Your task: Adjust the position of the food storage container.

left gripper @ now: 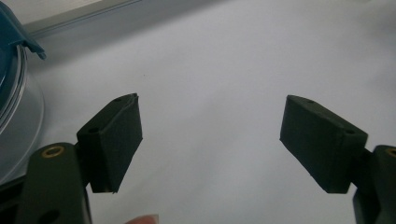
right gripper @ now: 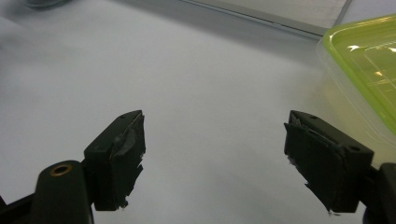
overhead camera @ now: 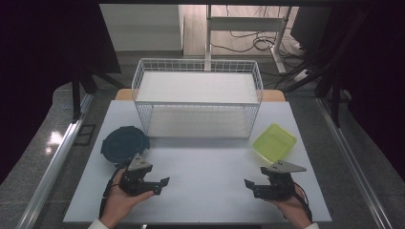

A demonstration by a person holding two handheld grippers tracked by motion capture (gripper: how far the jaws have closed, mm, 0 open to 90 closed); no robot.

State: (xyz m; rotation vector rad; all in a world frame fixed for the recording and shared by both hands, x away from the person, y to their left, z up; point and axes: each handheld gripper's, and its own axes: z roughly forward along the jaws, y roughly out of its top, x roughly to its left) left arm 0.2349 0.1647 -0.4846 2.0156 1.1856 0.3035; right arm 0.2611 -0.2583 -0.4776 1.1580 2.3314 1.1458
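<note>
Item 1, round dark-blue lidded container (overhead camera: 124, 143): lies flat on the desk (overhead camera: 205, 171) at about 9 o'clock from desk centre, just beyond the left claw (overhead camera: 161, 185); its blue lid edge and clear wall appear at the left margin of the left gripper view (left gripper: 14, 79). Item 2, left claw: held low over the desk at about 7 o'clock, jaws spread wide with nothing between them, pointing toward desk centre and not touching the container. Item 3, white wire basket (overhead camera: 197, 98): two-tier, stands upright at 12 o'clock at the far edge; both shelves look bare. Item 4, right claw (overhead camera: 250, 186): held low at about 5 o'clock, jaws likewise spread and empty, apart from any object. Item 5, yellow-green lidded box (overhead camera: 274, 141): lies on the desk at about 3 o'clock, just beyond the right claw, seen close at the right of the right gripper view (right gripper: 369, 70). Progress, judged: work stands at its outset; neither container is gripped or lifted, and the basket holds nothing. Remaining, presumably: seize each container and set it into the basket.
</note>
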